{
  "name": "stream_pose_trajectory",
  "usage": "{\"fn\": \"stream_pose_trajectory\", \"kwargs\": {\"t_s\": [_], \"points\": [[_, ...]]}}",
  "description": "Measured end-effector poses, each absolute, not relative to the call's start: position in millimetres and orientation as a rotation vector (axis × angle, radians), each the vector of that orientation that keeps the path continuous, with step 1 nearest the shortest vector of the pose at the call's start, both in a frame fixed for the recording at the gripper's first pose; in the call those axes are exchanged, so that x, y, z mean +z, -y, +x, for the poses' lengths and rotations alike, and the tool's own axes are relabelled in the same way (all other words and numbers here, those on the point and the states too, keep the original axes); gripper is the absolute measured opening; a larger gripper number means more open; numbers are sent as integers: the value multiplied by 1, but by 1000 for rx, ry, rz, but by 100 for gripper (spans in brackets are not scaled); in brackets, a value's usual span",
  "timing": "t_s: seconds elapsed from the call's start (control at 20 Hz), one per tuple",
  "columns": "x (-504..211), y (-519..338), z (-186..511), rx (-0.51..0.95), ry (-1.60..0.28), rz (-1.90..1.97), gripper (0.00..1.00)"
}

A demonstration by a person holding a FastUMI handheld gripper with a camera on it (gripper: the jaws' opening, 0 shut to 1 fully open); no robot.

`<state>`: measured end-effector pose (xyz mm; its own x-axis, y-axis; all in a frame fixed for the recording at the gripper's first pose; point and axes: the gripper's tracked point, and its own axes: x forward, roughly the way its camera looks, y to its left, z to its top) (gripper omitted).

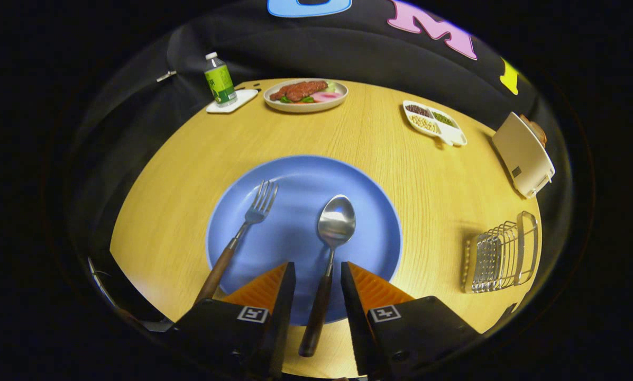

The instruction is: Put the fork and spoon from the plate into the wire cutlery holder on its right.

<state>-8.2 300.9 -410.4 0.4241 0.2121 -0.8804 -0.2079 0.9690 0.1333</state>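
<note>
We see the gripper [318, 272] with its fingers apart, one on each side of the spoon's [329, 248] wooden handle and not pressing on it; whether they touch the handle we cannot tell. The spoon lies on the blue plate [300, 180], bowl up and pointing away from the fingers, with its handle running back over the plate's near rim onto the table [379, 143]. The fork [242, 233] lies left of the spoon on the same plate, tines away, its wooden handle slanting off the rim beside the left finger. The wire holder [501, 254] stands on the table to the right of the plate, well apart from it. Beyond the plate, near the far edge of the table, we see a dish of food [305, 95], a bottle [220, 79] standing on a white coaster [232, 101] to its left, and a divided tray [435, 123] of beans to its right. A toaster [523, 153] sits beyond the holder.
</note>
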Motion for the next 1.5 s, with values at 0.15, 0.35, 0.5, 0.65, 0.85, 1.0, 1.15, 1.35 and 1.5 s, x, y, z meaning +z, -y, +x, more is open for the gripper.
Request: {"fn": "stream_pose_trajectory", "kwargs": {"t_s": [0.15,0.35,0.5,0.65,0.85,1.0,1.15,1.35,1.5], "points": [[-406,-299,-5,230,-1129,49,24],[-394,-305,0,273,-1097,79,7],[-351,-296,6,315,-1043,150,7],[-306,-264,14,363,-984,170,7],[-269,-201,10,386,-965,150,7],[-264,-143,-3,378,-1021,106,7],[-273,-90,-18,369,-1108,42,7],[-292,-47,-31,364,-1235,-10,7],[-308,-36,-41,394,-1379,-37,7]]}}
